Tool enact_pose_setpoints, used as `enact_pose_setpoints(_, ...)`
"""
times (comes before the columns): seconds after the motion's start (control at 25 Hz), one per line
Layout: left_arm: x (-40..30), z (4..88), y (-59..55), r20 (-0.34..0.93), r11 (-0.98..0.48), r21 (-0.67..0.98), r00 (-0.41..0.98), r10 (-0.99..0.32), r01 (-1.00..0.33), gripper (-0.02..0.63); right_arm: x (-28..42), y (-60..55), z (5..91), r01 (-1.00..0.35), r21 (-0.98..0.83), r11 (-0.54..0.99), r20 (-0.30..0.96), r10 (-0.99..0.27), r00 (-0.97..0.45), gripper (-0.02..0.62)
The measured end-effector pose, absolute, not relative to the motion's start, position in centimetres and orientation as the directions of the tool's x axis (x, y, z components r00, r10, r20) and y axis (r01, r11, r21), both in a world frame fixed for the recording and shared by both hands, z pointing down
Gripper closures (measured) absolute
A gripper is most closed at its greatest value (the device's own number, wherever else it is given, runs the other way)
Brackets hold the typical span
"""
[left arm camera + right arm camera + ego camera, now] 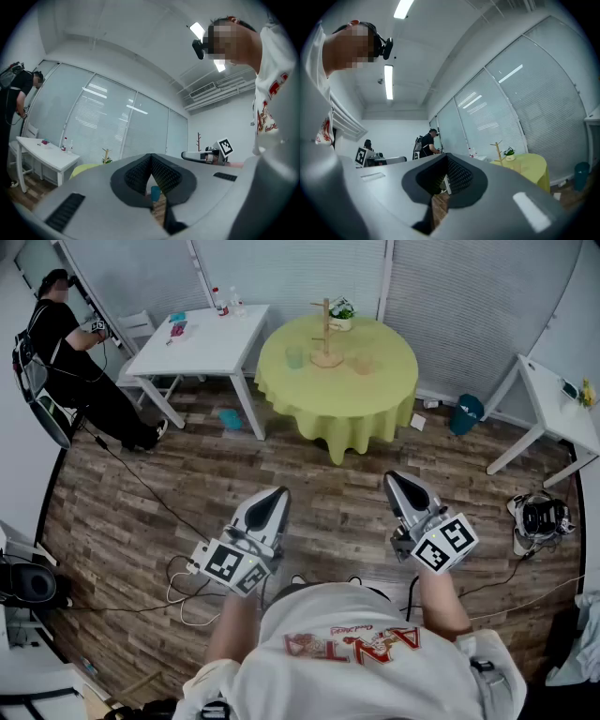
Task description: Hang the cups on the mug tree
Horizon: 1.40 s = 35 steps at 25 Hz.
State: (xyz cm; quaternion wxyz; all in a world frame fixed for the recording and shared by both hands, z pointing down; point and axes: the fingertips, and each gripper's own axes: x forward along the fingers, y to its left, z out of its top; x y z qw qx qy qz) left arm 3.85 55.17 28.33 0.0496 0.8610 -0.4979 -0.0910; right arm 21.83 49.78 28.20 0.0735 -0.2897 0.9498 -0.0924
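A wooden mug tree (326,334) stands on a round table with a yellow-green cloth (375,404), far across the room. A green cup (294,356) sits to its left and a pale orange cup (364,363) to its right; nothing hangs on the tree. My left gripper (278,493) and right gripper (394,478) are held level in front of the person's body over the wooden floor, far short of the table. Both are shut and hold nothing. The tree (107,156) shows small in the left gripper view, and the tree (498,152) also in the right gripper view.
A white table (202,338) with bottles stands left of the round one, and another person (66,352) works beside it. A blue bin (466,413) and a second white table (558,409) are at the right. Cables (178,587) trail on the floor near my feet.
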Motion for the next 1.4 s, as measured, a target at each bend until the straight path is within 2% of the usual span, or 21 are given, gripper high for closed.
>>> enact_pose_setpoints(0.56, 2.9, 28.8, 55.1, -0.096, -0.515, 0.181, 0.506, -0.857, -0.838, 0.597, 20.6, 50.7, 28.2, -0.498, -0.252, 0.83, -0.143, -0.541, -0.829, 0.598)
enact_pose_setpoints(1.12, -6.7, 30.7, 56.0, -0.085, -0.512, 0.187, 0.505, -0.859, -0.838, 0.597, 9.8, 50.8, 30.4, -0.494, -0.265, 0.828, -0.089, -0.531, -0.842, 0.597)
enact_pose_setpoints(1.4, -8.8, 32.1, 52.8, -0.087, -0.518, 0.235, 0.512, -0.854, -0.823, 0.597, 9.1, 48.3, 31.3, -0.566, -0.254, 0.784, -0.035, -0.592, -0.805, 0.598)
